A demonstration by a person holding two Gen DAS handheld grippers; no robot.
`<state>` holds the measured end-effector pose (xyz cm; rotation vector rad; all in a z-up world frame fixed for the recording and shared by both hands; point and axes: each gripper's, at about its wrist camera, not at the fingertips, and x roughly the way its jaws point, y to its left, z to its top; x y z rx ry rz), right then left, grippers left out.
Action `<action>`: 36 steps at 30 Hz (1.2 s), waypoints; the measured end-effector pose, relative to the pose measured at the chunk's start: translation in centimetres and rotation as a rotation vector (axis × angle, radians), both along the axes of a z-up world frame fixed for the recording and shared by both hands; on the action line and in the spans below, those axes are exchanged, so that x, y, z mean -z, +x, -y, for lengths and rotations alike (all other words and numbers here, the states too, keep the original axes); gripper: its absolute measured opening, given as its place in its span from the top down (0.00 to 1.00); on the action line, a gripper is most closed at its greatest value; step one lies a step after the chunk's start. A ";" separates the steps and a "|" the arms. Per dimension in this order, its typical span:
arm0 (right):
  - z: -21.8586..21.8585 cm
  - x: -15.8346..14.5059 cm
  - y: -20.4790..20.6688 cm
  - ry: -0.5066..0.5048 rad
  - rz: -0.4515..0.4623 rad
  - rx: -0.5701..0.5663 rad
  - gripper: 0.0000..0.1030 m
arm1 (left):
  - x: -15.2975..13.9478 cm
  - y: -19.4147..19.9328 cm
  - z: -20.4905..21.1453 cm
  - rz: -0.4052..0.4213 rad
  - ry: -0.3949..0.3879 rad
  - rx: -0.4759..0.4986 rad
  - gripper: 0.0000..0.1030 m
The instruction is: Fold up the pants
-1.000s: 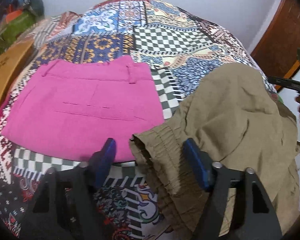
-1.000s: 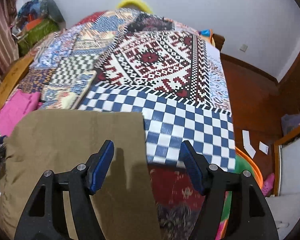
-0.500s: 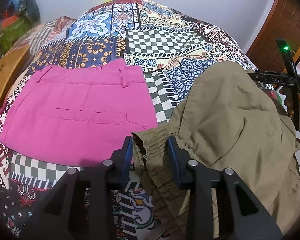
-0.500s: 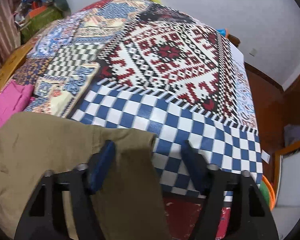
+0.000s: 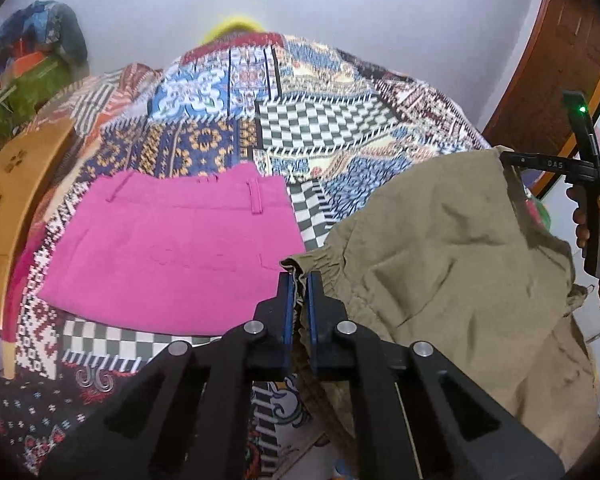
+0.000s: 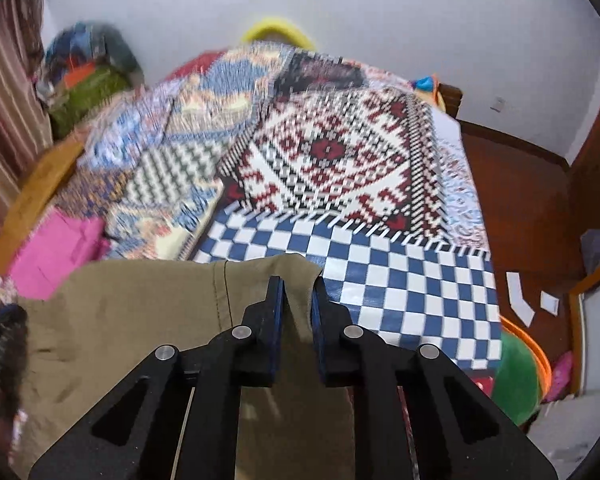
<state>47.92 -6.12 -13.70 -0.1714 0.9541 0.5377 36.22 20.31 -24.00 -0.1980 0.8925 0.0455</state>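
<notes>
Khaki pants point(image 5: 452, 248): laid at the near edge of a patchwork bedspread point(image 5: 324, 128), just beside the folded pink pants point(image 5: 172, 248).

Left gripper point(image 5: 299, 286): jaws have just been closing and are now clamped on the gathered elastic waistband, the cloth seen pinched between the blue pads.

Right gripper point(image 6: 297, 292): jaws have just been closing likewise and are shut on the opposite end, a fold of khaki caught between the pads.

Purpose, as judged: two ends are held so the garment can be lifted, kept taut and doubled over. Fold not yet made.
</notes>
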 end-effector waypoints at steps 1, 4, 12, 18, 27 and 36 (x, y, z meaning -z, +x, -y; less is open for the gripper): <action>-0.1 -0.5 -0.3 0.006 0.008 -0.001 0.88 | -0.5 -0.2 0.2 0.007 0.002 0.001 0.95; 0.1 -2.4 -1.9 0.008 0.049 -0.004 0.88 | -2.2 -0.9 0.7 0.030 0.005 0.007 0.95; 2.7 -8.1 -7.1 0.081 0.121 -0.004 0.89 | -8.0 -4.2 3.6 0.118 0.043 0.058 0.96; 4.9 -11.9 -11.0 0.122 0.172 0.002 0.89 | -11.8 -7.6 4.9 0.177 0.042 0.085 0.96; 8.6 -13.8 -17.0 0.171 0.194 0.016 0.89 | -14.3 -13.3 7.5 0.191 0.039 0.132 0.97; 11.3 -13.2 -22.7 0.201 0.174 0.027 0.89 | -14.5 -18.6 8.9 0.188 0.016 0.152 0.99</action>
